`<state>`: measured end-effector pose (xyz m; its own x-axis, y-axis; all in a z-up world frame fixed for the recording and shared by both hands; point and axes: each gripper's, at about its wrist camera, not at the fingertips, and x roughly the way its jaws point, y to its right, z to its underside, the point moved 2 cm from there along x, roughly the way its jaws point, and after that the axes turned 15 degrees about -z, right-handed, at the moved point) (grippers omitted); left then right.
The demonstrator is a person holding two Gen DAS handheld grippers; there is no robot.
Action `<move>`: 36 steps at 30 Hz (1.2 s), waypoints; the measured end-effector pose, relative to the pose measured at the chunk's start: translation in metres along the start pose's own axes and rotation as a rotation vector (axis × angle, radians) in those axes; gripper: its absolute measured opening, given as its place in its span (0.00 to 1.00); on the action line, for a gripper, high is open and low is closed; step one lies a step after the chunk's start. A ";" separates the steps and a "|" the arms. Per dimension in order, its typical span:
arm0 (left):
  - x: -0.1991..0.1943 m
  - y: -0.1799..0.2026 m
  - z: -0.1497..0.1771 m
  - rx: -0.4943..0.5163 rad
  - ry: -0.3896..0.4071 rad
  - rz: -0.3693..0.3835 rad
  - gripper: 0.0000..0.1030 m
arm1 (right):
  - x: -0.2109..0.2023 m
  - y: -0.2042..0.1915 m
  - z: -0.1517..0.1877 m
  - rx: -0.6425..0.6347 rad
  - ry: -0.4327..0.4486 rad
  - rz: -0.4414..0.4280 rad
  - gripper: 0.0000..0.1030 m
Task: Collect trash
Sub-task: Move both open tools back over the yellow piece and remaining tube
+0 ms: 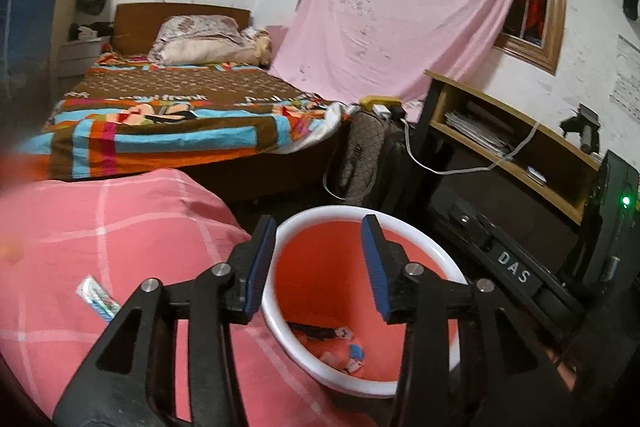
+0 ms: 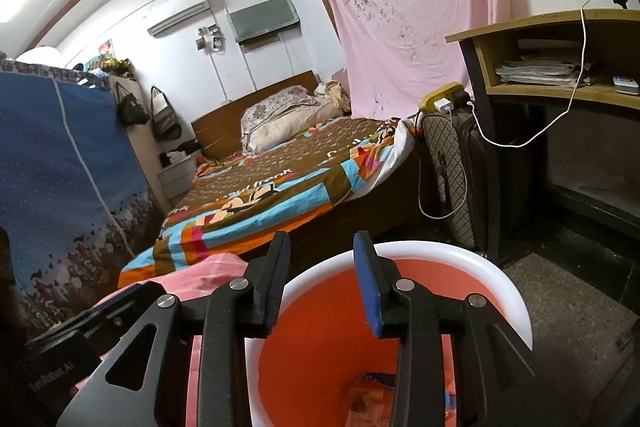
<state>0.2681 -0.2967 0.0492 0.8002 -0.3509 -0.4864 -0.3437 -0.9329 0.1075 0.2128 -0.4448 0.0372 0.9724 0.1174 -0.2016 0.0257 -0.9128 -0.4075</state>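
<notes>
An orange waste bin [image 1: 320, 267] with a white rim stands on the floor beside a pink checked cloth [image 1: 120, 227]. Small scraps of trash [image 1: 348, 351] lie at its bottom. My left gripper [image 1: 318, 227] hangs over the bin's mouth, open, with nothing between its blue pads. A striped wrapper [image 1: 98, 297] lies on the pink cloth, left of that gripper. In the right wrist view my right gripper [image 2: 321, 241] is also above the bin [image 2: 500, 287], open and empty. More litter [image 2: 368, 395] shows deep inside the bin.
A bed with a colourful cover [image 1: 180, 123] fills the middle distance. A desk with a shelf [image 1: 512, 135], a black case [image 1: 512, 271] and a suitcase [image 1: 364, 155] with a white cable crowd the right. A blue wardrobe [image 2: 60, 167] stands on the left.
</notes>
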 end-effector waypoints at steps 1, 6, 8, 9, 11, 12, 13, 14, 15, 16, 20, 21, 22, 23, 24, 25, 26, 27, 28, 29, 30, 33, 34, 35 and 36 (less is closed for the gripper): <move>-0.001 -0.003 -0.001 -0.007 0.007 -0.011 0.31 | 0.000 0.000 0.000 -0.002 0.002 0.001 0.35; -0.009 -0.016 -0.007 -0.032 0.050 -0.068 0.42 | -0.004 -0.003 -0.005 -0.019 0.039 -0.011 0.46; -0.014 -0.022 -0.010 -0.040 0.067 -0.093 0.50 | -0.004 -0.006 -0.006 -0.037 0.050 -0.014 0.47; -0.015 -0.024 -0.011 -0.042 0.073 -0.105 0.56 | -0.004 -0.008 -0.007 -0.043 0.056 -0.017 0.51; -0.022 -0.032 -0.012 -0.048 0.102 -0.151 0.65 | -0.004 -0.013 -0.008 -0.053 0.073 -0.026 0.72; -0.025 -0.036 -0.012 -0.050 0.113 -0.173 0.71 | -0.005 -0.016 -0.008 -0.058 0.085 -0.031 0.81; -0.028 -0.040 -0.013 -0.053 0.125 -0.196 0.78 | -0.006 -0.018 -0.008 -0.062 0.097 -0.037 0.82; -0.030 -0.043 -0.013 -0.057 0.135 -0.216 0.83 | -0.006 -0.021 -0.009 -0.068 0.108 -0.047 0.83; -0.034 -0.048 -0.012 -0.061 0.155 -0.250 0.89 | -0.006 -0.024 -0.010 -0.075 0.114 -0.057 0.86; -0.036 -0.052 -0.012 -0.064 0.169 -0.267 0.88 | -0.005 -0.027 -0.010 -0.081 0.118 -0.065 0.91; -0.048 -0.071 -0.012 -0.053 0.215 -0.353 0.88 | -0.003 -0.042 -0.010 -0.106 0.158 -0.096 1.00; -0.050 -0.074 -0.012 -0.053 0.217 -0.362 0.88 | -0.003 -0.046 -0.010 -0.113 0.170 -0.110 1.00; -0.053 -0.080 -0.011 -0.057 0.224 -0.380 0.88 | -0.003 -0.050 -0.010 -0.119 0.179 -0.121 1.00; -0.056 -0.085 -0.011 -0.063 0.231 -0.392 0.88 | -0.004 -0.054 -0.009 -0.127 0.191 -0.135 1.00; -0.059 -0.089 -0.011 -0.068 0.238 -0.402 0.88 | -0.004 -0.060 -0.009 -0.137 0.205 -0.151 1.00; -0.062 -0.094 -0.011 -0.073 0.246 -0.413 0.88 | -0.004 -0.065 -0.008 -0.148 0.217 -0.166 1.00; -0.064 -0.097 -0.011 -0.076 0.253 -0.421 0.88 | -0.005 -0.072 -0.006 -0.167 0.231 -0.186 1.00; -0.068 -0.103 -0.011 -0.080 0.265 -0.433 0.88 | -0.005 -0.078 -0.005 -0.182 0.240 -0.199 1.00; -0.072 -0.105 -0.011 -0.081 0.275 -0.445 0.88 | -0.005 -0.084 -0.004 -0.199 0.248 -0.211 1.00; -0.075 -0.110 -0.010 -0.082 0.285 -0.457 0.88 | -0.005 -0.090 -0.002 -0.218 0.256 -0.224 1.00; -0.079 -0.115 -0.009 -0.083 0.293 -0.469 0.88 | -0.005 -0.098 -0.001 -0.236 0.264 -0.240 1.00; -0.091 -0.130 -0.003 -0.092 0.317 -0.496 0.88 | -0.004 -0.116 0.004 -0.273 0.277 -0.279 1.00; -0.093 -0.133 -0.002 -0.095 0.321 -0.501 0.88 | -0.003 -0.121 0.005 -0.279 0.277 -0.291 1.00; -0.098 -0.139 0.001 -0.099 0.331 -0.513 0.88 | -0.003 -0.128 0.007 -0.288 0.276 -0.309 1.00; -0.102 -0.146 0.004 -0.102 0.343 -0.526 0.88 | -0.002 -0.132 0.008 -0.297 0.276 -0.319 1.00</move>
<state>0.2347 -0.1248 0.0802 0.9670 0.1661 -0.1933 0.1731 -0.9847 0.0195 0.2057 -0.3211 0.0839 0.9293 0.3374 0.1500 0.3570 -0.9247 -0.1320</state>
